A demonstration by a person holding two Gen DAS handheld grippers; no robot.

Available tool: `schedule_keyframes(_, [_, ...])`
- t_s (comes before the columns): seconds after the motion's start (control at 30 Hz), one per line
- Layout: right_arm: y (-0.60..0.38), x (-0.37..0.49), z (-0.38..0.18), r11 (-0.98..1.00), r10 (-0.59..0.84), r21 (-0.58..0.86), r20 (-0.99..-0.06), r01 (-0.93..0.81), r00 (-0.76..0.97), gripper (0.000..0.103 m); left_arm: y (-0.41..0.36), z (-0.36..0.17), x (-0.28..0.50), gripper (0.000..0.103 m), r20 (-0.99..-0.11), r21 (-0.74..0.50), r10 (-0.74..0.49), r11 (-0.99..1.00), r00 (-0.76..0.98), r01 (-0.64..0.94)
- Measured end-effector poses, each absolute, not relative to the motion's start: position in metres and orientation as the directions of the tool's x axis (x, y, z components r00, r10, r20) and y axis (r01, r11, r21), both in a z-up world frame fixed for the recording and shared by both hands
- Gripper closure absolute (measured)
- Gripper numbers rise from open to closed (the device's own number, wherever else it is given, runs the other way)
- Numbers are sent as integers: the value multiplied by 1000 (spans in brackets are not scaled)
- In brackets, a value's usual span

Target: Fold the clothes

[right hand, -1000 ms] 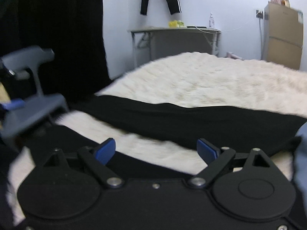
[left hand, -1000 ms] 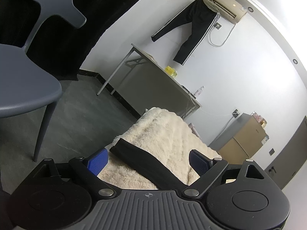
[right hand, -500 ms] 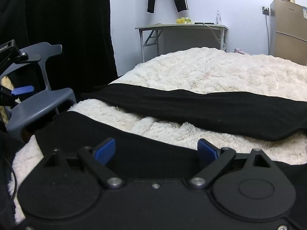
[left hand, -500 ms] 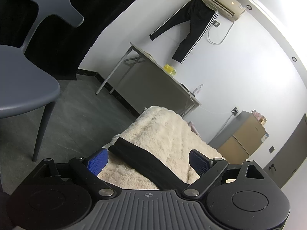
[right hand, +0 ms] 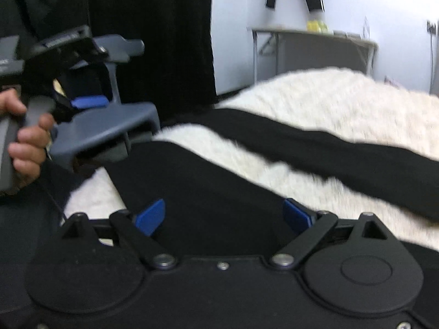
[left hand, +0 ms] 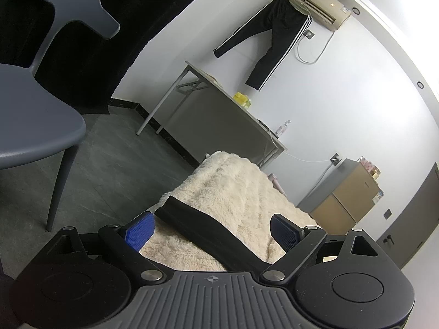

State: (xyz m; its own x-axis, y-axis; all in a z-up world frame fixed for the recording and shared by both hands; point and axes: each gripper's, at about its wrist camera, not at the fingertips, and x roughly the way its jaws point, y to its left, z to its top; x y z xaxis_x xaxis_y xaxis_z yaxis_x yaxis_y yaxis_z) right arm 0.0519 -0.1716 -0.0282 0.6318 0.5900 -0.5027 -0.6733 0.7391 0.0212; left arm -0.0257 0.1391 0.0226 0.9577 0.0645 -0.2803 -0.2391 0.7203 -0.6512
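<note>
Swinging: my right gripper (right hand: 223, 216) has panned left over the last second — view blurred — so the black garment (right hand: 208, 189) now fills the space between its fingers (right hand: 151, 216), where white blanket (right hand: 343, 101) showed before.
Right fingers: spread wide, released, nothing pinched.
Left gripper (left hand: 211, 233): unmoved, fingers (left hand: 140, 231) released, aimed along a black sleeve (left hand: 197, 227) lying on the blanket.
Left hand (right hand: 27, 142): seen from the right camera, wrapped round its handle beside the grey chair (left hand: 33, 120).
Garment: flat on the bed, sleeves stretched out — unfolded.
Meaning: I judge I am lining up a first grasp; no fold begun.
</note>
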Motion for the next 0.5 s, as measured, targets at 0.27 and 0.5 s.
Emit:
schedule_keyframes(0.27, [-166, 34, -69, 837, 458, -7, -539, -547, 707, 10, 139, 22, -25, 14, -282, -653, 62, 718, 957, -239])
schedule_keyframes(0.5, [-166, 24, -87, 847, 464, 13, -503, -531, 729, 2, 139, 23, -24, 14, -285, -645, 58, 726, 957, -237])
